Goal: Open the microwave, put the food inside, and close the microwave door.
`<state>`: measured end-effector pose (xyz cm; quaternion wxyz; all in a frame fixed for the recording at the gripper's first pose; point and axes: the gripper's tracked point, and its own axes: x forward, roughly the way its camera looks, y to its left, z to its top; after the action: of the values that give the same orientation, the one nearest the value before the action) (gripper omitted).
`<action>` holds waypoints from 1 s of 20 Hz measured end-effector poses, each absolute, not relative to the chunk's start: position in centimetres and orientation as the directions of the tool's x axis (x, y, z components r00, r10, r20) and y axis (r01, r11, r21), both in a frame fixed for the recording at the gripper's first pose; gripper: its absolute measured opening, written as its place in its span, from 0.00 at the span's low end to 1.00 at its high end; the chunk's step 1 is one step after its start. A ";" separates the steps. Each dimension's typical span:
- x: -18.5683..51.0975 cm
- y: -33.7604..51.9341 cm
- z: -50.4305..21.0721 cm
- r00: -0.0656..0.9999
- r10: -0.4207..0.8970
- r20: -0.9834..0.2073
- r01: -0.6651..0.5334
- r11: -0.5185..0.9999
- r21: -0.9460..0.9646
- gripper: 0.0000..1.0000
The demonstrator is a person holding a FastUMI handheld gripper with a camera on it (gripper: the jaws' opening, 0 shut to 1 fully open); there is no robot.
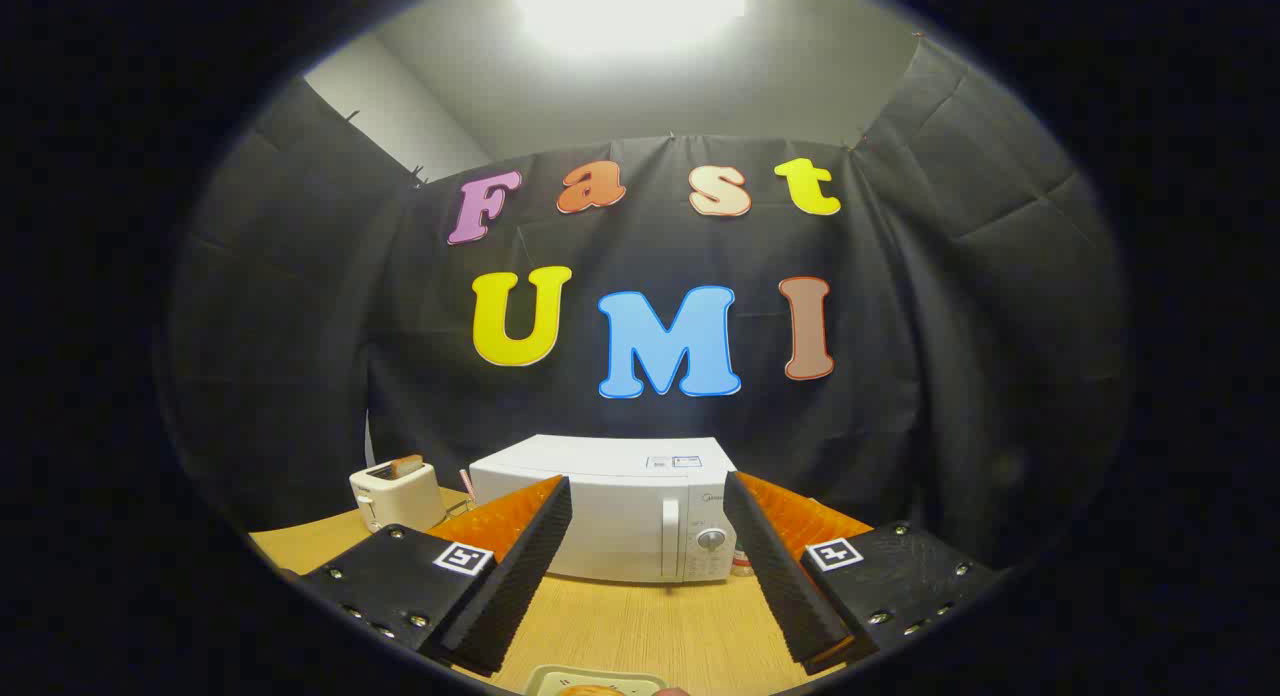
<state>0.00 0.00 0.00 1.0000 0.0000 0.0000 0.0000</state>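
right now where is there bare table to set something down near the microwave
Bare wood lies between the microwave front and the plate of food, framed by the open hand-held gripper. A smaller patch on the table sits before the toaster. The gap between toaster and microwave is tight.

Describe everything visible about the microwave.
The microwave is a white box, glossy like painted metal or plastic, standing upright on the wooden table beyond the open gripper, framed between its fingers. Its door is shut, with a vertical handle beside a control panel bearing a round dial. A sticker sits on top. A toaster stands nearby, apart.
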 end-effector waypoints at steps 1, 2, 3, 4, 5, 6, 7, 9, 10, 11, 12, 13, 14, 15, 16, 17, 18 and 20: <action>0.4 0.0 0.0 1.000 0.001 0.000 -0.001 1.000 0.002 0.98; 0.8 -0.1 0.0 1.000 0.000 -0.001 0.000 1.000 -0.003 0.98; 1.3 -0.2 0.0 1.000 -0.001 0.000 0.001 1.000 -0.009 0.98; 1.7 -0.4 -0.1 1.000 -0.004 0.003 0.004 1.000 -0.009 0.98; 2.1 -0.3 -0.2 1.000 -0.003 0.002 0.003 1.000 -0.003 0.98; 2.5 -0.1 -0.4 1.000 -0.002 -0.001 0.002 1.000 0.002 0.98; 2.8 -0.1 -0.5 1.000 -0.003 -0.001 0.003 1.000 0.002 0.98; 3.6 -0.1 -1.0 1.000 -0.005 -0.003 0.005 1.000 -0.004 0.98; 4.0 0.0 -1.5 1.000 -0.004 -0.008 0.004 1.000 -0.004 0.98; 4.4 0.0 -1.8 1.000 -0.005 -0.013 0.005 1.000 -0.005 0.98; 4.6 0.0 -2.0 1.000 -0.007 -0.015 0.007 1.000 -0.005 0.98; 4.9 0.0 -2.1 1.000 -0.009 -0.016 0.009 1.000 -0.005 0.98; 5.3 -0.1 -2.5 1.000 -0.013 -0.017 0.013 1.000 -0.005 0.98; 5.8 -0.3 -2.7 1.000 -0.018 -0.019 0.018 1.000 -0.005 0.98; 6.2 -0.5 -3.1 0.999 -0.023 -0.024 0.022 1.000 -0.005 0.98; 6.8 -0.7 -3.6 0.999 -0.023 -0.033 0.023 1.000 -0.003 0.98; 7.4 -0.9 -4.1 0.999 -0.021 -0.039 0.021 1.000 -0.004 0.98; 8.8 -1.5 -5.1 0.998 -0.027 -0.055 0.026 1.000 -0.014 0.98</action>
<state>8.85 -1.52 -5.14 0.9995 -0.0065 0.0276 -0.0134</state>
